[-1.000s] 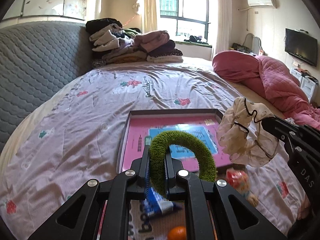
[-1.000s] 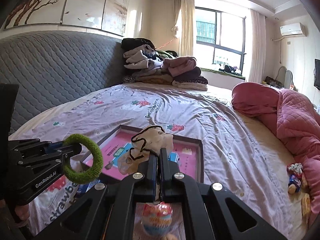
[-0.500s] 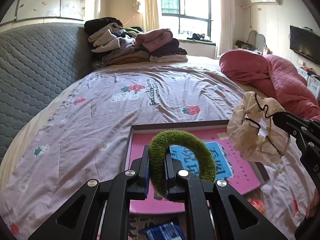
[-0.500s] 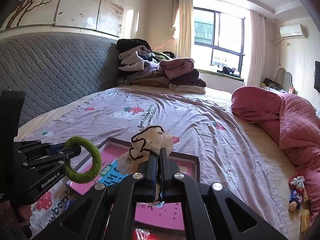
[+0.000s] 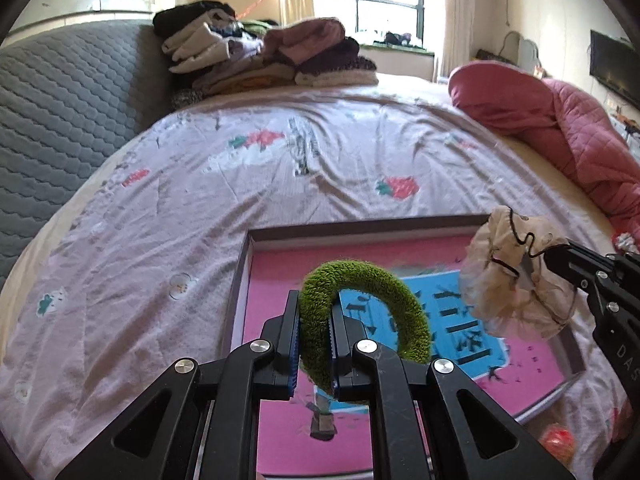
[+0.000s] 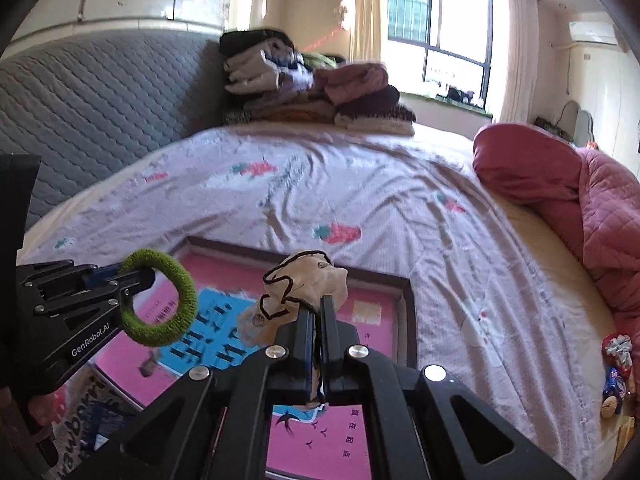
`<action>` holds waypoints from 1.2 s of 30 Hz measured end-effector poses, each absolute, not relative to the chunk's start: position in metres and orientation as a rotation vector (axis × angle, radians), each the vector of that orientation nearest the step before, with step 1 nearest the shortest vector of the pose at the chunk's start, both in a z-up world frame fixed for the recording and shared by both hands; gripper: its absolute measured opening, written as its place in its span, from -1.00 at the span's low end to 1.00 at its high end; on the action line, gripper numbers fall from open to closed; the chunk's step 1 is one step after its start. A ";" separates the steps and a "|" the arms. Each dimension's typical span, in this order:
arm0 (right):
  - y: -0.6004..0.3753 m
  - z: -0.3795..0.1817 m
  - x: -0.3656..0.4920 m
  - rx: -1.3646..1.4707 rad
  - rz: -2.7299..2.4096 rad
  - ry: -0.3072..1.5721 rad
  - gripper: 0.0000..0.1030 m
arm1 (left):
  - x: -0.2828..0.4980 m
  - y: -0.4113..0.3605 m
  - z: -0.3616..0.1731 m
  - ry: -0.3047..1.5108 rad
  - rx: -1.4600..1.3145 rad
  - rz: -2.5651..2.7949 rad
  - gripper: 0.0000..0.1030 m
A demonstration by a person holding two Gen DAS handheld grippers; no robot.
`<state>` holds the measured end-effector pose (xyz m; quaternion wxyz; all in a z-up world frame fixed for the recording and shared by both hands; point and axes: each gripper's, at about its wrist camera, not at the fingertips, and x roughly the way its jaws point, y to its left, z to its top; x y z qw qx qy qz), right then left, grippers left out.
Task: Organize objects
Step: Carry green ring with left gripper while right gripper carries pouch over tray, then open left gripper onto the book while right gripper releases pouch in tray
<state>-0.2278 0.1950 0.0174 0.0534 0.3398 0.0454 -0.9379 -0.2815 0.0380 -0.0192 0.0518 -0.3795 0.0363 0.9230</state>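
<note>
My left gripper (image 5: pixel 315 312) is shut on a green fuzzy hair ring (image 5: pixel 384 296) and holds it above a shallow pink-lined box (image 5: pixel 280 264) on the bed. My right gripper (image 6: pixel 317 304) is shut on a beige sheer scrunchie (image 6: pixel 304 280) with a dark wavy edge, also above the box (image 6: pixel 376 312). The left gripper with the green ring (image 6: pixel 176 288) shows at the left of the right wrist view. The scrunchie (image 5: pixel 512 280) and right gripper show at the right of the left wrist view.
The box lies on a lilac strawberry-print bedsheet (image 5: pixel 280 168). Folded clothes (image 5: pixel 256 56) are piled by the grey headboard (image 5: pixel 52 112). A pink quilt (image 5: pixel 560 120) lies at the right. Small toys (image 6: pixel 616 376) sit at the bed's right edge. A snack packet (image 6: pixel 92 416) lies under the box's left corner.
Both grippers have moved forward over the box with their hair ties still held. The loose items near the box's front edge have slipped below or out of view.
</note>
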 end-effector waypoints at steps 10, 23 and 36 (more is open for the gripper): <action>0.205 -0.011 -0.254 1.231 -2.809 0.126 -0.94 | -0.312 0.034 -0.053 0.089 -1.329 2.740 -0.75; 0.208 -0.017 -0.258 1.316 -2.795 0.128 -0.68 | -0.320 0.033 -0.061 0.067 -1.395 2.695 0.02; 0.215 0.019 -0.235 1.213 -2.862 0.108 -0.23 | -0.287 0.033 -0.015 0.114 -1.283 2.761 0.29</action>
